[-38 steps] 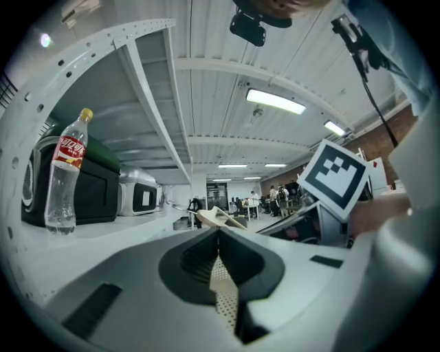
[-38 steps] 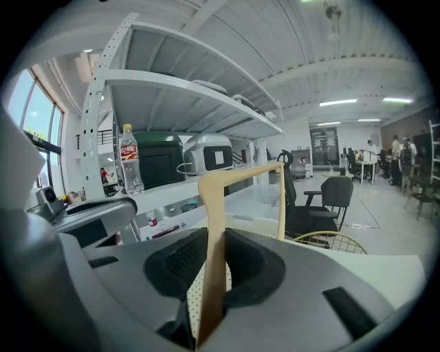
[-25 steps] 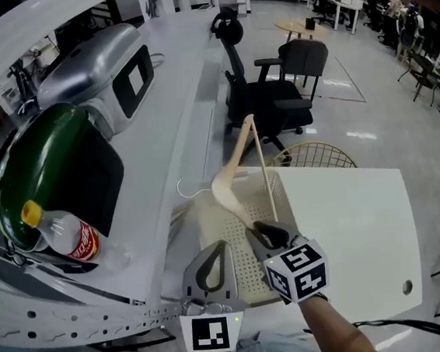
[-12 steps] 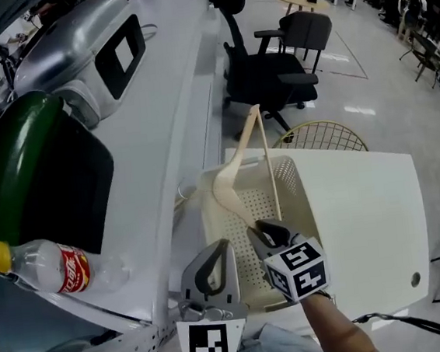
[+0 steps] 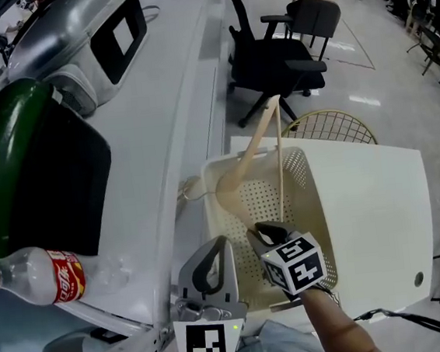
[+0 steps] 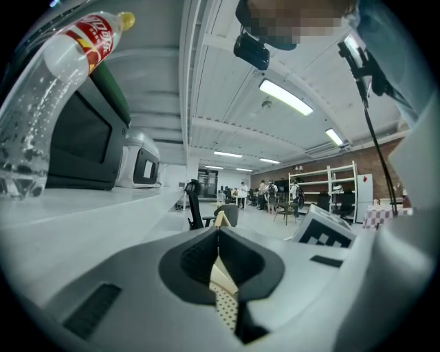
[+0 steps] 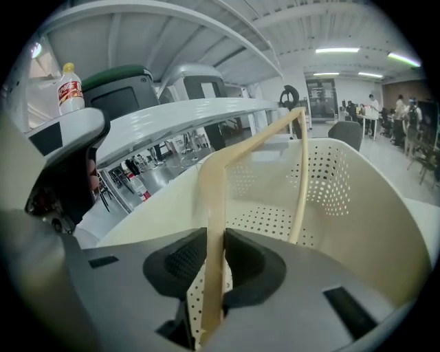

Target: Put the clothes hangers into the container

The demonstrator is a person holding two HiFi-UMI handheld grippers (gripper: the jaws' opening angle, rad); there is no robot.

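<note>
Far left: one clear, ribbed plastic bottle (image 5: 35, 278) with a red label and a yellow cap. Behind it, one rounded, glossy green machine (image 5: 14, 146) with a flat black front. Farther back, one smooth silver-grey domed appliance (image 5: 85, 41) with a dark rectangular screen. All along a long white counter (image 5: 167, 114).

Low in the middle: the left gripper (image 5: 216, 247), grey and matt, jaws pressed together with nothing between them, just beside the basket's left wall.

Next, one cream plastic basket (image 5: 304, 172), rounded at the corners, walls and floor pierced with rows of small holes, standing on a plain white table (image 5: 372, 210).

Over the inside of the basket: one hanger (image 5: 239, 173) of pale smooth wood, with a broad curved shoulder, a thin straight rod and a fine wire hook. Tilted, its upper corner rising past the far rim, hook hanging by the left rim.

Clamped on the lower end of that shoulder: the right gripper (image 5: 267, 233), jaws just now eased a little wider, pads on the wood on both sides.

Beyond the table: one round wire chair (image 5: 328, 129), brass-coloured, and two black office chairs (image 5: 274, 60) on a glossy pale floor.
</note>
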